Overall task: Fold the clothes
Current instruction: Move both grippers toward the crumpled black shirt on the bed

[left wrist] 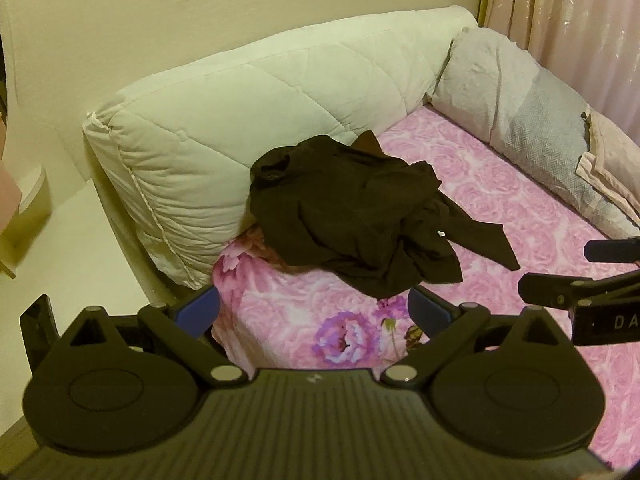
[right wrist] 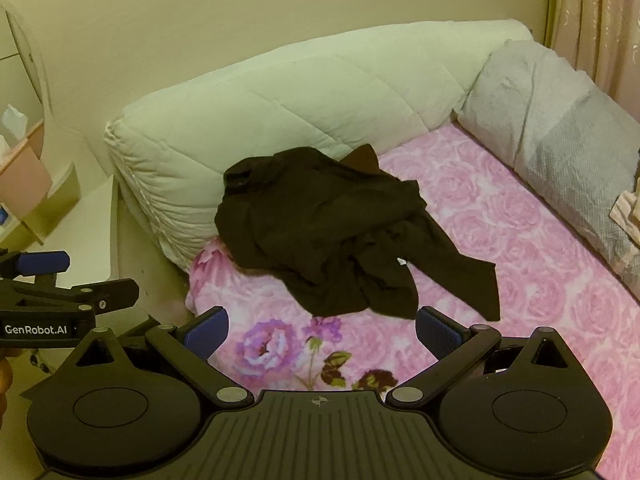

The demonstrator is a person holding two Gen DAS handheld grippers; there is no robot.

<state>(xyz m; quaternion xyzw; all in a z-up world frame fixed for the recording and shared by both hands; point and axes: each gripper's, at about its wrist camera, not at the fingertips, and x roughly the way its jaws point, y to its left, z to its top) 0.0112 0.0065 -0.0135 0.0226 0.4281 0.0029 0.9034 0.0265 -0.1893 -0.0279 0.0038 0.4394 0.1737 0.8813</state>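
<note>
A dark brown garment (left wrist: 352,216) lies crumpled in a heap on the pink rose-print bed sheet (left wrist: 500,216), against the cream quilted headboard cushion. One sleeve trails to the right. My left gripper (left wrist: 316,312) hangs just in front of the heap, open, with nothing between its blue pads. In the right wrist view the same garment (right wrist: 332,232) lies ahead of my right gripper (right wrist: 322,334), which is open and empty above the sheet (right wrist: 520,240). Each gripper shows at the edge of the other's view: the right one (left wrist: 560,276) and the left one (right wrist: 86,280).
A cream quilted cushion (left wrist: 240,120) backs the bed on the left. A grey pillow (left wrist: 520,96) and folded pale fabric (left wrist: 608,168) lie along the far right side under a pink curtain (left wrist: 580,8). A pale bedside shelf (right wrist: 36,200) stands at the left.
</note>
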